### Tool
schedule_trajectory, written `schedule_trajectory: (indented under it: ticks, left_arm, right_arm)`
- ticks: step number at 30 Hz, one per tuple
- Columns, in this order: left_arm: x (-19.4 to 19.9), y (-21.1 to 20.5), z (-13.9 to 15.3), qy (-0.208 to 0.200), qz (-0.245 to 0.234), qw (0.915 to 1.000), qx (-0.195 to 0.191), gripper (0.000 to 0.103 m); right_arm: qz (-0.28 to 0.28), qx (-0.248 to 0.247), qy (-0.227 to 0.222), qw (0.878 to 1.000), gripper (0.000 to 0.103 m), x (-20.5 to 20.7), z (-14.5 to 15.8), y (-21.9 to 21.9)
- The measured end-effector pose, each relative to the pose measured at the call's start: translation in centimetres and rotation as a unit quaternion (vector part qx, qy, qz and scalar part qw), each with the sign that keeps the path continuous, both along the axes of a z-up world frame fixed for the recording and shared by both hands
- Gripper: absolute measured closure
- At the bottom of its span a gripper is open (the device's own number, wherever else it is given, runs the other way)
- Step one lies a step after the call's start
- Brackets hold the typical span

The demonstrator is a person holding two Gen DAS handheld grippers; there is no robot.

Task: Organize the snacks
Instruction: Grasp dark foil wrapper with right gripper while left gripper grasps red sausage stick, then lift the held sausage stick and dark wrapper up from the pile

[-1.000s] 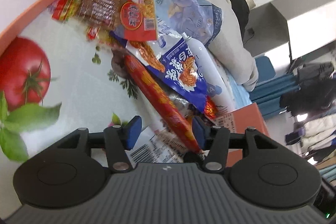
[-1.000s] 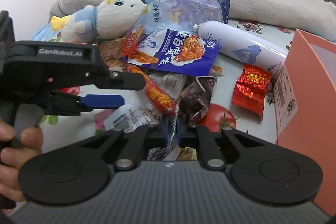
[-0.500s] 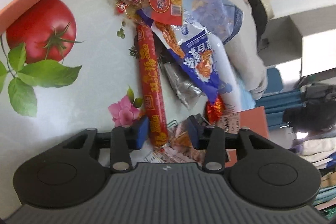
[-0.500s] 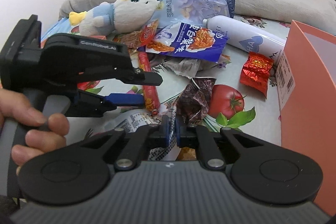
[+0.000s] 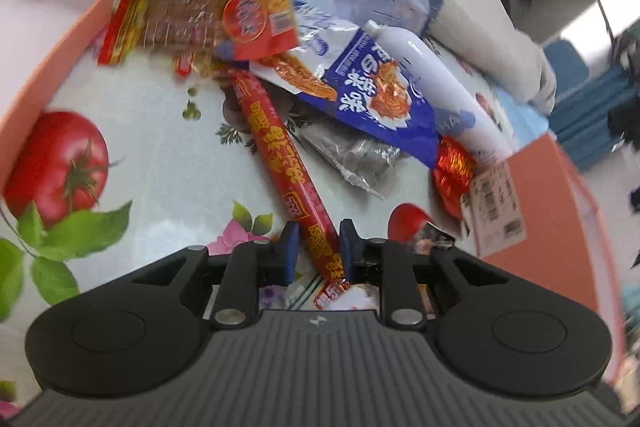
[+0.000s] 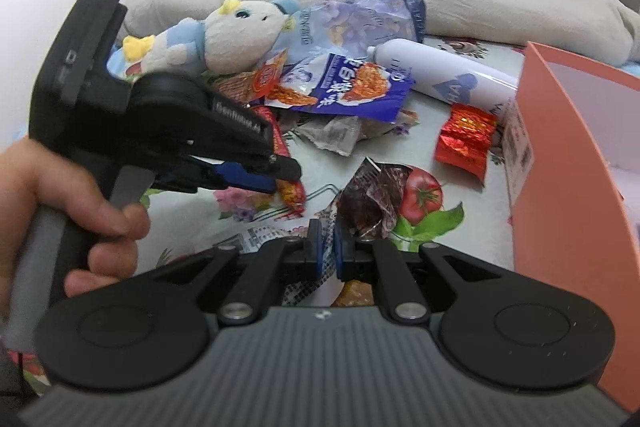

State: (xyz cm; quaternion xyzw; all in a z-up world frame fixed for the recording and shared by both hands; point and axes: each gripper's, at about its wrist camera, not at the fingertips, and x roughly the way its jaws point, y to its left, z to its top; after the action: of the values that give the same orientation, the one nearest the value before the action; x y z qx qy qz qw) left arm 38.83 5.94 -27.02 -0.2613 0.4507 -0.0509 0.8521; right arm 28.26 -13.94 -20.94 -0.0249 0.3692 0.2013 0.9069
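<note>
A long red sausage stick (image 5: 276,147) lies on the tomato-print cloth (image 5: 160,167). Its near end sits between the blue pads of my left gripper (image 5: 318,247). The jaws are closing around it, and a thin gap still shows at the left pad. In the right wrist view a hand holds the left gripper (image 6: 286,179) over the sausage's end (image 6: 294,193). My right gripper (image 6: 327,251) is shut on the edge of a white printed packet (image 6: 256,239), which hangs under its fingers.
An orange box (image 6: 560,147) stands at the right; another orange rim (image 5: 60,47) runs along the left. Behind the sausage lie a blue snack bag (image 6: 352,87), a white spray bottle (image 6: 440,79), a red foil packet (image 6: 464,135), a dark wrapper (image 6: 372,199) and a plush toy (image 6: 236,35).
The left gripper's jaws have narrowed from wide apart to close around the sausage's end, and its view has rolled. The right gripper stays shut on its packet and has drifted slightly.
</note>
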Motion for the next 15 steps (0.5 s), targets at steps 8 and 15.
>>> schedule_trajectory:
  ticks: [8, 15]
  left_arm:
    - [-5.7, -0.4, 1.7, -0.019, -0.045, 0.9965, 0.068, 0.083]
    - [-12.1, 1.2, 3.0, -0.020, -0.038, 0.9955, 0.085, 0.084]
  right_arm:
    - [0.008, 0.007, -0.024, 1.000, 0.094, -2.4, 1.9, -0.7]
    - [0.012, 0.017, -0.015, 1.000, 0.098, -5.2, 2.0, -1.3]
